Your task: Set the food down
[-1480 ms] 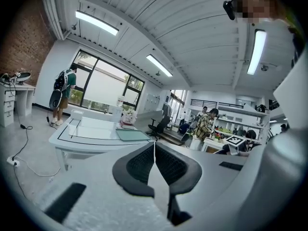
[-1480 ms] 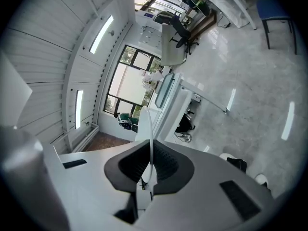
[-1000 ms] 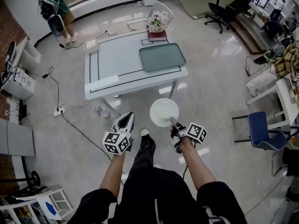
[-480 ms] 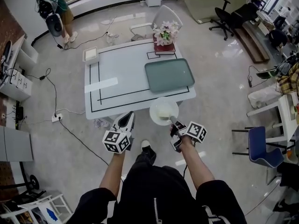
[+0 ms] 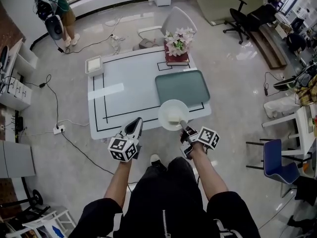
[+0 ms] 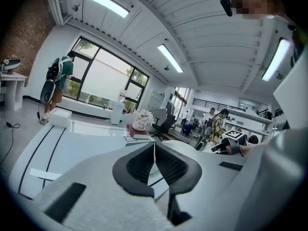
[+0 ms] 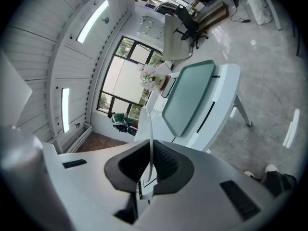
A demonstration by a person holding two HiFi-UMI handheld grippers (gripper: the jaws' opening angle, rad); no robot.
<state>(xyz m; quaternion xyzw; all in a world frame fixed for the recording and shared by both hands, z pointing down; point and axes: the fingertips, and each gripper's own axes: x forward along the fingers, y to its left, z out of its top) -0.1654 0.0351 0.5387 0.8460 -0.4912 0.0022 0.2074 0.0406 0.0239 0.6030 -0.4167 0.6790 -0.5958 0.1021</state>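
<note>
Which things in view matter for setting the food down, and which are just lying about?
Job: plate of food, its rim clamped in the right gripper; green tray, likely landing spot; table.
Lying about: flowers on a book; white box at the table corner; floor cables; left gripper, shut and empty.

Round white food plate (image 5: 165, 111), level, aloft

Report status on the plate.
Right gripper shut on plate rim. Left gripper shut, empty. Plate at table's near edge, tray just beyond.
</note>
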